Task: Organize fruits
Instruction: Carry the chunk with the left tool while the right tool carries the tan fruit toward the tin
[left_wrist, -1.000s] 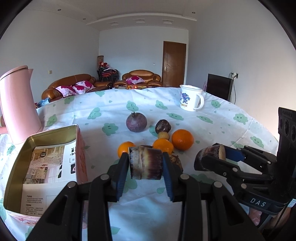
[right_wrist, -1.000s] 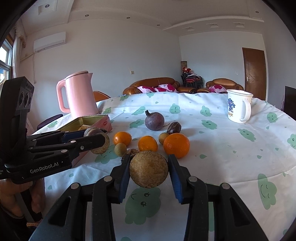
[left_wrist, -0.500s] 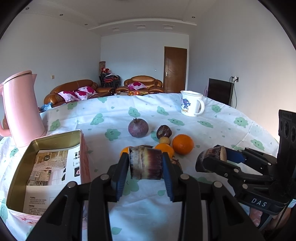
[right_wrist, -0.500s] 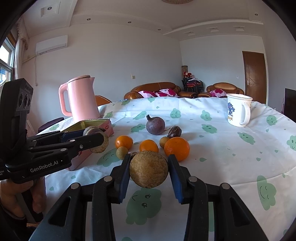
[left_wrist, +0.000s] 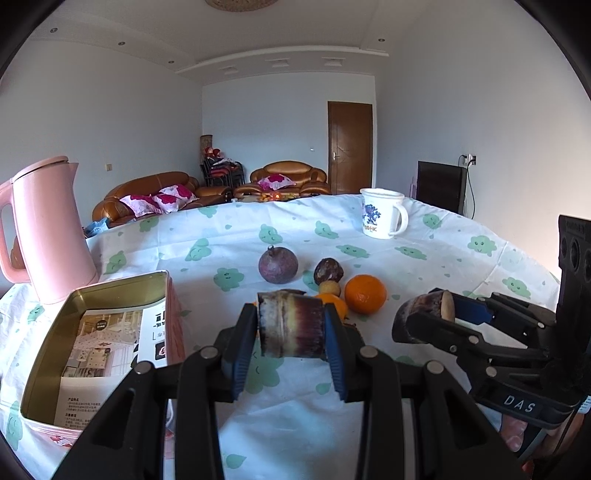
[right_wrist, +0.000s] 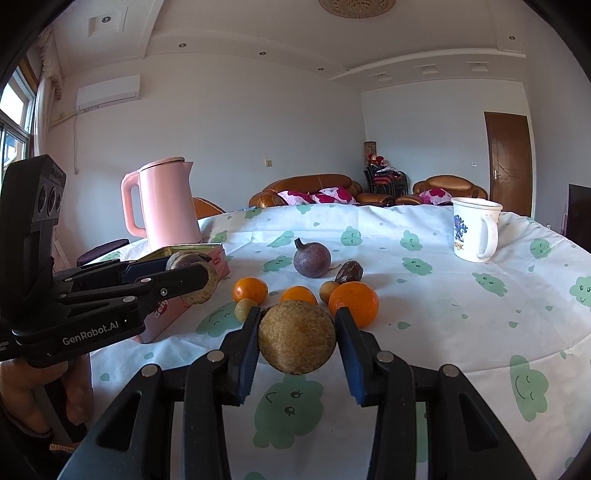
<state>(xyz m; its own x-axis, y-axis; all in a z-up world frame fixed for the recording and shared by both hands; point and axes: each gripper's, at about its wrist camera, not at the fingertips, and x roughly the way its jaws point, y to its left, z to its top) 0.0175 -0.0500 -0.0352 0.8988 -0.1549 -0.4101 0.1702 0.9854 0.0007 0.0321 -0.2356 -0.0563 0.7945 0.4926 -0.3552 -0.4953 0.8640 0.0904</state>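
Observation:
My left gripper (left_wrist: 291, 334) is shut on a short purple-brown sugarcane piece (left_wrist: 290, 317), held above the tablecloth beside an open gold tin (left_wrist: 51, 354). My right gripper (right_wrist: 297, 334) is shut on a second cane piece (right_wrist: 295, 338), whose round tan cut end faces the camera. Each gripper shows in the other's view: the right gripper (left_wrist: 417, 321) and the left gripper (right_wrist: 192, 278). Beyond them lie a dark purple round fruit (left_wrist: 277, 265), a wrinkled dark fruit (left_wrist: 328, 270), a big orange (left_wrist: 365, 294), two smaller oranges (right_wrist: 250, 290) and small tan fruits (right_wrist: 245, 309).
A pink kettle (left_wrist: 48, 229) stands behind the tin at the left. A white mug (left_wrist: 382, 218) sits at the far right of the round table (left_wrist: 461, 251). The tin holds a printed leaflet (left_wrist: 99, 347). A person's hand (right_wrist: 22, 398) grips the left tool.
The left gripper has tipped up slightly, so the table sits lower in its view. Both grips on the cane pieces are unchanged.

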